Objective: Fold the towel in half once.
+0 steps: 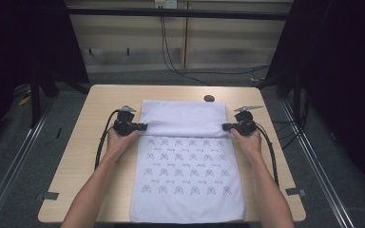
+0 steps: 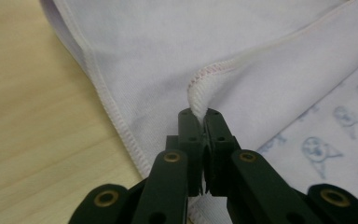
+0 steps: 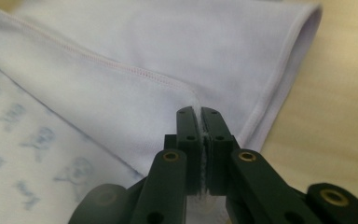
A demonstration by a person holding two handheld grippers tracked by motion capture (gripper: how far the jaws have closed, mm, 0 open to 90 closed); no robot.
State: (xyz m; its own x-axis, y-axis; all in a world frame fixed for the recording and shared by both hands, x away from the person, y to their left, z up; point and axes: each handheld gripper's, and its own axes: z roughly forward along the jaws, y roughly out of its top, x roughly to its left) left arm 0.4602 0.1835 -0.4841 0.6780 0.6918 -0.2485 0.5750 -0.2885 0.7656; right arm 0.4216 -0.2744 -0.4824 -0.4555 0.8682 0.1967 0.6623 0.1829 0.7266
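Here, your left gripper (image 1: pixel 141 127) sits at the left edge of the white towel (image 1: pixel 185 166), and your right gripper (image 1: pixel 226 127) sits at its right edge; both point inward, toward each other, across the cloth. In the left gripper view, the jaws are clamped together on a pinched-up piece of the towel's stitched hem (image 2: pixel 200 91), which rises out from between the jaw tips; in the right gripper view, the jaws are likewise pressed together on the hem (image 3: pixel 199 105), with a thin line of cloth showing in the seam between them. The towel lies flat on the light wooden desk (image 1: pixel 90 142); its far part is folded back toward you, plain side up, and the fold's free edge runs straight from one gripper to the other. The printed part, with rows of small blue figures, extends from that edge to the desk's near edge. A small dark round object (image 1: pixel 209 98) rests on the desk just beyond the towel's far edge.
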